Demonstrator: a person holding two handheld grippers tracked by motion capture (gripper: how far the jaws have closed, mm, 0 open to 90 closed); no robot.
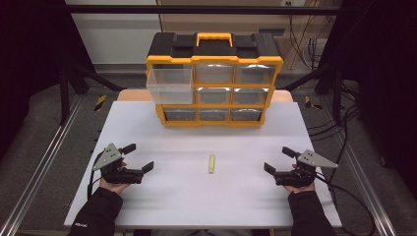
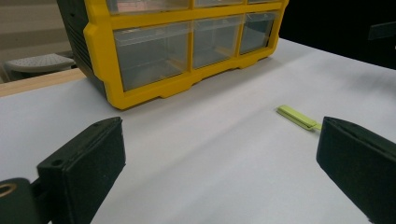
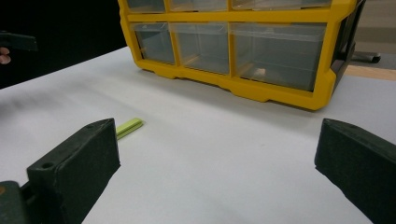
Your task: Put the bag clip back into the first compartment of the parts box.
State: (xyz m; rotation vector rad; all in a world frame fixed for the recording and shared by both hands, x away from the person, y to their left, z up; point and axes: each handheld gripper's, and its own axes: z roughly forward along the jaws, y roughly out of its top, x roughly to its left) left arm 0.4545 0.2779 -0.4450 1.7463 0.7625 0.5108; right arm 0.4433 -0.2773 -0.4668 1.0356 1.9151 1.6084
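The bench (image 1: pixel 147 206) has a white top laid over a wooden board, whose pale edge shows at the far corners (image 1: pixel 129 95). Grey carpeted floor (image 1: pixel 54 142) surrounds it. Metal rails (image 1: pixel 42 169) run along the floor on both sides. Black frame struts (image 1: pixel 74 81) stand at the far left and right, with a dark crossbar (image 1: pixel 196 9) overhead. Yellow-and-black tape marks (image 1: pixel 100 102) sit on the floor. The rear wall (image 1: pixel 113 34) is pale, with cables (image 1: pixel 305 44) hanging at far right. Both sides lie in darkness.

One drawer cabinet (image 1: pixel 214 81), nine drawers, one yellow-green stick (image 1: pixel 211 163).
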